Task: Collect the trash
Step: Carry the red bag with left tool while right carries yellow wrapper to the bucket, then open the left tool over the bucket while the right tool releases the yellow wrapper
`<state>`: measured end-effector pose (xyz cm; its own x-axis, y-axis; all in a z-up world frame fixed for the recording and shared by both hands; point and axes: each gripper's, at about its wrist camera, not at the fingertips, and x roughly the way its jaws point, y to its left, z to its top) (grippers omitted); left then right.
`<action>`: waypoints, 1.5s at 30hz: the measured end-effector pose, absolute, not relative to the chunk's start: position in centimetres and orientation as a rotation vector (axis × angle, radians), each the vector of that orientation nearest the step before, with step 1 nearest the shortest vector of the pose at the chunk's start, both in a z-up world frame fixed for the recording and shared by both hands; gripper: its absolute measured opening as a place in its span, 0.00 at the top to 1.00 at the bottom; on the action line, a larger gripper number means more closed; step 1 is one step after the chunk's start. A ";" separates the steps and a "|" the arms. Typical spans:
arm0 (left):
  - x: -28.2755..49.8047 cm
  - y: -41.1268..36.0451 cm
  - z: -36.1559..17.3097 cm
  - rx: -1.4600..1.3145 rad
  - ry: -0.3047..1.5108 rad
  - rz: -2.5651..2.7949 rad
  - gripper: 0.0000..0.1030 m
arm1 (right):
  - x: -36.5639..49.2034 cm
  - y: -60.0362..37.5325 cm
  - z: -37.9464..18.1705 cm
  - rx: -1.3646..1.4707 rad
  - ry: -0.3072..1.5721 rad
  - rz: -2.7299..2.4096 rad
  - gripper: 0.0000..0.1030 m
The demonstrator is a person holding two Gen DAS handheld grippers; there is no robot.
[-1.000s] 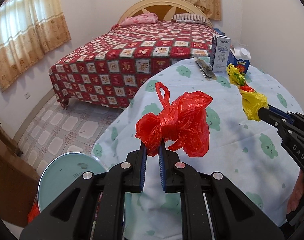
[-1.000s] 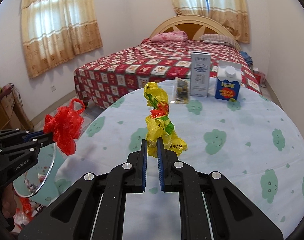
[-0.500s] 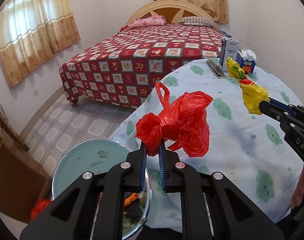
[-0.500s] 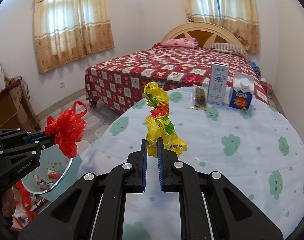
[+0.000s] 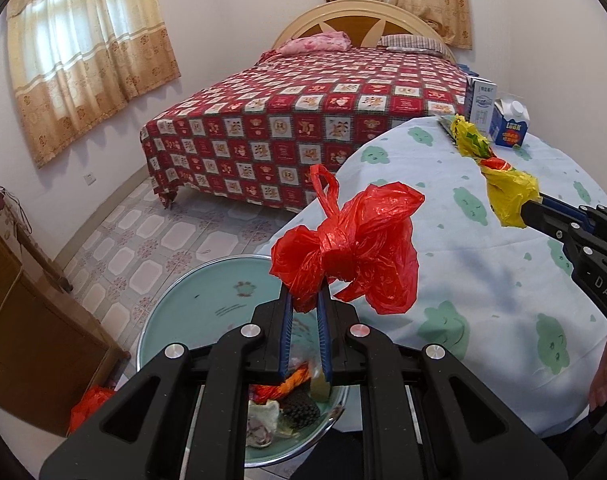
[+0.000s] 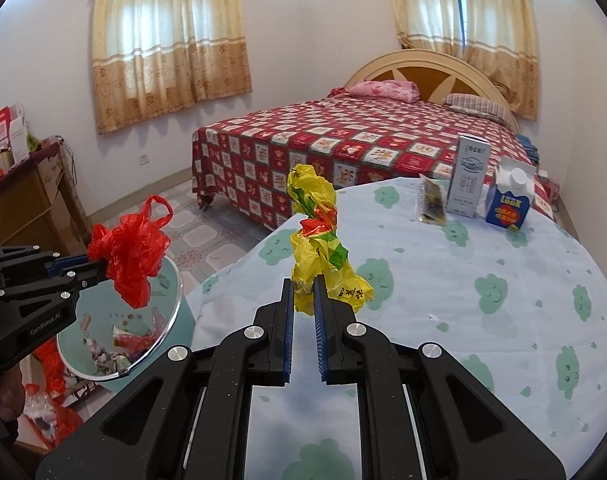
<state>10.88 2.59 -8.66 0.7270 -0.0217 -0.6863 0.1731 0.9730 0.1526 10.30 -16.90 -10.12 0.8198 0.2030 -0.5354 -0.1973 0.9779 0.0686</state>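
Left wrist view: left gripper [image 5: 305, 300] pinches a red bag [image 5: 355, 248] above the trash bin [image 5: 191, 304]; cartons [image 5: 511, 128] at one o'clock. Right wrist view alone shows right gripper [image 6: 303, 292] clamping a yellow bag [image 6: 319, 248].

Curtained windows [image 6: 171, 44], red-quilted bed [image 6: 343, 152]

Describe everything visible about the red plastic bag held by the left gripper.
The crumpled red plastic bag is thin, glossy and knotted into a bunch, one loop handle sticking up. The left gripper is shut on its lower part, holding it in the air beside the table's edge, above the open teal trash bin. Nothing else touches it.
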 end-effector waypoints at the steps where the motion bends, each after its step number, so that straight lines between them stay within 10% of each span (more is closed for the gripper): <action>1: 10.8 2.8 -8.6 0.211 0.750 -0.105 0.89 | 10.3 -16.7 -10.1 0.009 0.572 0.216 0.90; 45: 9.1 10.7 -8.8 0.143 0.761 0.032 0.89 | 9.4 -9.2 -10.4 -0.117 0.572 0.360 0.90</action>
